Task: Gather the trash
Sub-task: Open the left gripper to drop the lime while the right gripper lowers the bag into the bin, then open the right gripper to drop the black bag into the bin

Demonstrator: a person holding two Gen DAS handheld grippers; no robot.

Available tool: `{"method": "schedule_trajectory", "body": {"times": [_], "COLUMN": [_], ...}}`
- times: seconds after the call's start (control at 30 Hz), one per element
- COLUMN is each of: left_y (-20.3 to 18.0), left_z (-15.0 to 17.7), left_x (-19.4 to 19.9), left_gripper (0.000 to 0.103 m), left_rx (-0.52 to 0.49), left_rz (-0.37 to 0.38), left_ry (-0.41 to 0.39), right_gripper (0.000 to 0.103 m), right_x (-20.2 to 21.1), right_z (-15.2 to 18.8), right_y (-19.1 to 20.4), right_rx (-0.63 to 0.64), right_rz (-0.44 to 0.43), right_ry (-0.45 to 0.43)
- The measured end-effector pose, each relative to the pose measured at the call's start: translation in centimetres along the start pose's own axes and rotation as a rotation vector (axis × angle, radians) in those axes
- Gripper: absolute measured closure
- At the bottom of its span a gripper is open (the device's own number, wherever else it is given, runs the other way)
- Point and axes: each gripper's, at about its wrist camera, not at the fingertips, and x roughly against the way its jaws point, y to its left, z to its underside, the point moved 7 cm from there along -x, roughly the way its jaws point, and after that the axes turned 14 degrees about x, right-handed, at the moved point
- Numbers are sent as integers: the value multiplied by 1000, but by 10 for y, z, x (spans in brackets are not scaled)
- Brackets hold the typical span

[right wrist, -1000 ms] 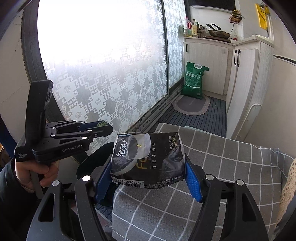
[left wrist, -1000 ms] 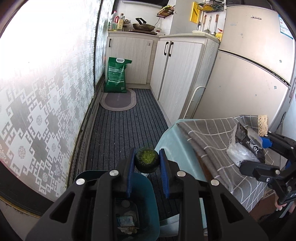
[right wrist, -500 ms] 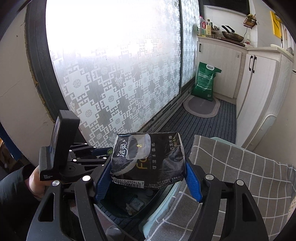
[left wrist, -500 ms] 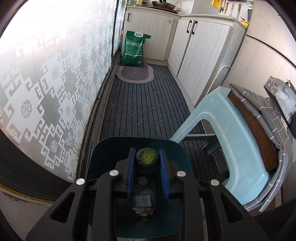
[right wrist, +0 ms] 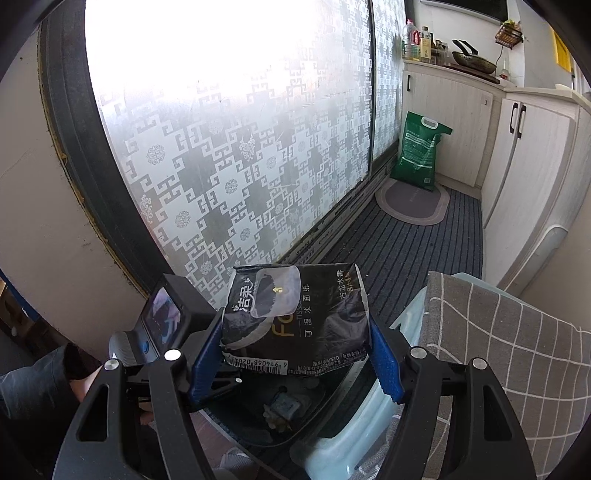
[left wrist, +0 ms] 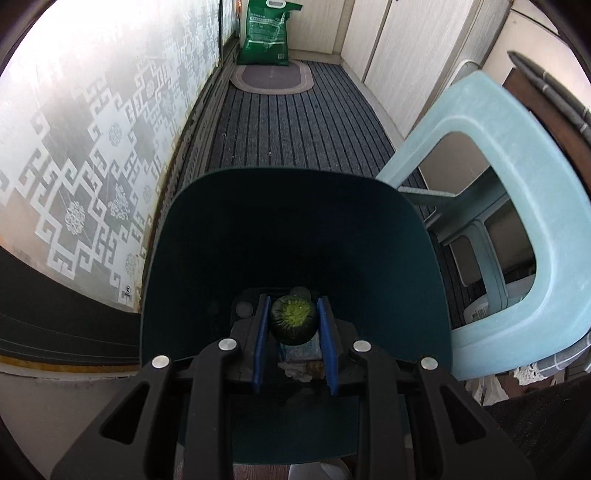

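Frosted patterned glass door (right wrist: 229,147) fills the left side of both views; dark striped floor mat (left wrist: 295,125) runs along it toward the white cabinets (right wrist: 532,155) at the far end. A green sack (left wrist: 266,31) stands upright against the cabinet base, behind a small oval rug (left wrist: 272,78).

Pale blue plastic stool (left wrist: 517,155) stands just right of the bin, its seat edge touching or nearly touching the bin rim; cannot tell which. A grey checked cloth (right wrist: 517,350) is draped over the stool top.

Dark teal trash bin (left wrist: 221,236) sits on the floor between the glass door and the stool, open at the top. Scraps lie on its bottom: a bluish packet (left wrist: 301,349) and crumpled bits (left wrist: 301,369) beside it.

Right gripper (right wrist: 295,350): fingers clenched on a black tissue pack (right wrist: 295,317), one blue pad on each short side, printed face toward the camera. The pack is held in the air above the near rim of the bin, bin contents visible below it.

Left gripper (left wrist: 293,325): fingers clamped on a small round dark-green ball of trash (left wrist: 293,319), gripped at its sides near the fingertips. The gripper points down into the bin, so the ball hangs inside the bin opening, above the scraps and not touching them.

The left gripper's rear screen is seen in the right wrist view, low left, by the bin.
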Motion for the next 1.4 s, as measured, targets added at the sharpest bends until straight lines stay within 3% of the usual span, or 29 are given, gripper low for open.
{"method": "schedule_trajectory", "body": {"times": [0.23,0.47,0.53,0.67,1.4], "left_y": [4,17,22,27,47], "left_z": [16,12,12,7,-39], "left_x": [-19,-11,-9,-1,98], "left_gripper": [75,74,54,59,63], "left_rx": [-28,16,31,39,147], "left_rz": [-20,3,9,17,82], "left_ry": [46,29,28,4,-335], "right_gripper": [32,32,32,32,32], "right_x": [-15,-35,-38,-47,-116], "right_z": [0,5,6,6,43], "right_y": [7,17,19,24,58], "right_rx": [-9,-2,0,9,71], "right_rz": [-10,-18,-20,-19,-28], "right_ry": [34,78,87,107,279]}}
